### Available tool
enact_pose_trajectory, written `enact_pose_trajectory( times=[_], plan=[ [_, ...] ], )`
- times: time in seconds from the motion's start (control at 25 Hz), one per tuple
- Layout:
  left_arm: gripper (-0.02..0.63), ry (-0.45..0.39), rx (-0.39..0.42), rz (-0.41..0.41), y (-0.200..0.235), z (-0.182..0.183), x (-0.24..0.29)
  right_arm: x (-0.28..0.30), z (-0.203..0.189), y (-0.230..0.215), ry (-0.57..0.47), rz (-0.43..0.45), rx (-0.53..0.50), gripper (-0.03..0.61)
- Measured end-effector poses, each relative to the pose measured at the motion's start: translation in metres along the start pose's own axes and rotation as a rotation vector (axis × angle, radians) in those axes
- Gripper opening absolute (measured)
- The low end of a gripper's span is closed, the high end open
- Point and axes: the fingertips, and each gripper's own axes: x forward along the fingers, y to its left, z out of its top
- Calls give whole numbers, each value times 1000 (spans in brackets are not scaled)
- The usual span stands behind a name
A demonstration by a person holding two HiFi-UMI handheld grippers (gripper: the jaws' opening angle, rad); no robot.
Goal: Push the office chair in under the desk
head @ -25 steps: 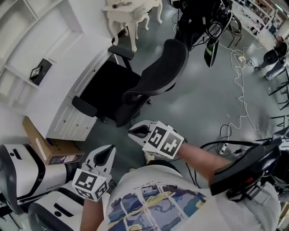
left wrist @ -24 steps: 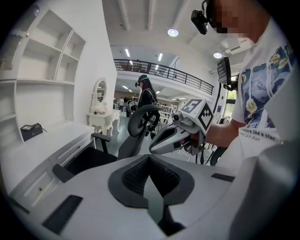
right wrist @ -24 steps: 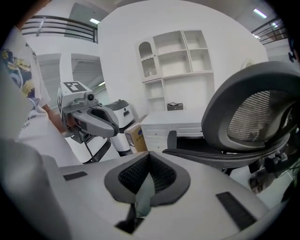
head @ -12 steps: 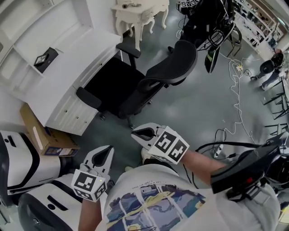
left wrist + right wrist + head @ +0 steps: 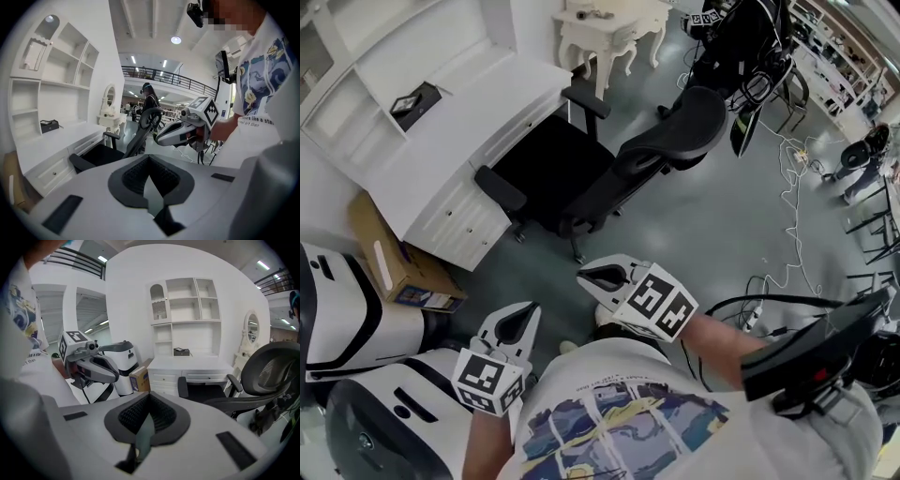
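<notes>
At the worktop (image 5: 487, 103), the chair (image 5: 572, 173) stands with its seat in the knee space and both armrests (image 5: 499, 187) close to the front edge. The backrest (image 5: 680, 127) is out over the floor, angled rather than square to the worktop.

Change noted: in the head view, chair and worktop now sit higher and farther from the grippers than a second ago. The chair's place against the worktop looks unchanged. The gap between grippers and chair has widened, so the person appears to be backing off rather than closing in.

Left gripper (image 5: 528, 307): jaws together, nothing between them, held low before the person's body, well apart from the chair. Right gripper (image 5: 581, 275): likewise closed and empty, pointing toward the chair, no contact.

Assessment: neither gripper bears on the chair, so no push is under way. The seat looks largely home, though from this steep angle it cannot be settled how much deeper it could go. If the armrests clear the edge, a further push at the backrest would finish the job. If they butt against it, the task is as complete as the chair permits. The box (image 5: 389, 272) beside the worktop lies off the chair's path.
</notes>
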Motion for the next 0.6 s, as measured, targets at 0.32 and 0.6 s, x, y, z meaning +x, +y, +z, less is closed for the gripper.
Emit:
enact_pose_trajectory(
  times=[0.32, 0.6],
  plan=[
    [14, 1, -18, 10, 5, -25, -28, 15, 1, 27, 10, -2, -14, 25],
    [14, -11, -23, 11, 13, -40, -48, 30, 3, 52, 23, 7, -27, 25]
  ],
)
